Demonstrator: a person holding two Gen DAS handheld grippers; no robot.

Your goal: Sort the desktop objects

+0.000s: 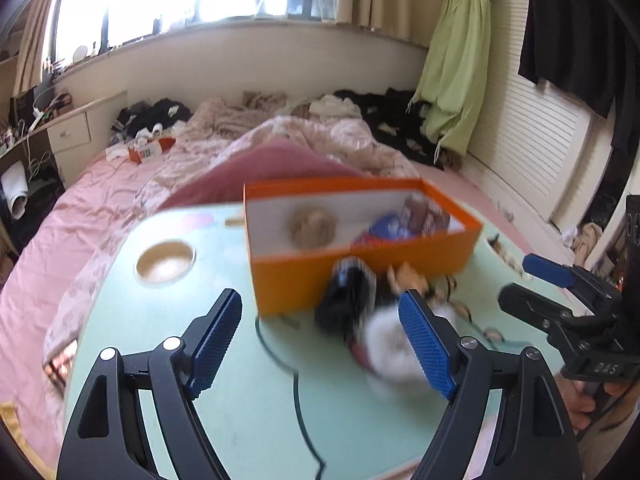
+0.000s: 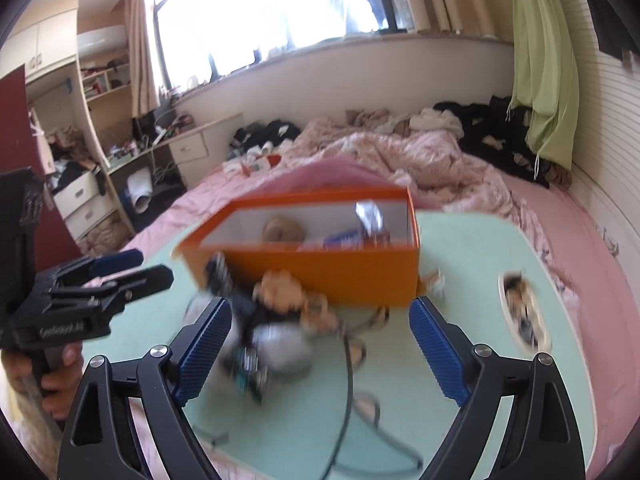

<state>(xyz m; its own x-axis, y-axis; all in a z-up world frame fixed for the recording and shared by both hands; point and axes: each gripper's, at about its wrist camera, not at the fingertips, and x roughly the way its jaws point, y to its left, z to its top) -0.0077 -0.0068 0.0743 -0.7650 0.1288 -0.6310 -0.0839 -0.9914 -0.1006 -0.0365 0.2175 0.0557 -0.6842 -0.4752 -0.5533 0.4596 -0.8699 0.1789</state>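
Orange box (image 1: 360, 276): cardboard, open top, on the pale green desk (image 1: 224, 412); ahead of the left tool (image 1: 324, 344), slightly to its right. Blurred items inside.
Left tool: jaws wide, blue pads (image 1: 216, 344) apart, nothing gripped.
Clutter, left view: black object (image 1: 348, 300) and white soft item (image 1: 384, 344) lie between the fingertips and the box front, close to the right-hand pad; blur hides detail.
Cable (image 1: 298, 396): dark, runs across the desk between the jaws.
Round recess (image 1: 165, 265): in the desk, ahead and left of the left tool.
Right tool (image 2: 320, 340): jaws wide, holding nothing.
Clutter, right view: blurred heap (image 2: 276, 320) between the pads, nearer the left-hand one, against the box (image 2: 340, 276) front.
Other tool: left tool (image 2: 132, 276) seen at left, held by a hand (image 2: 48, 376).
Bed (image 2: 600, 248): pink covers, beyond the desk.
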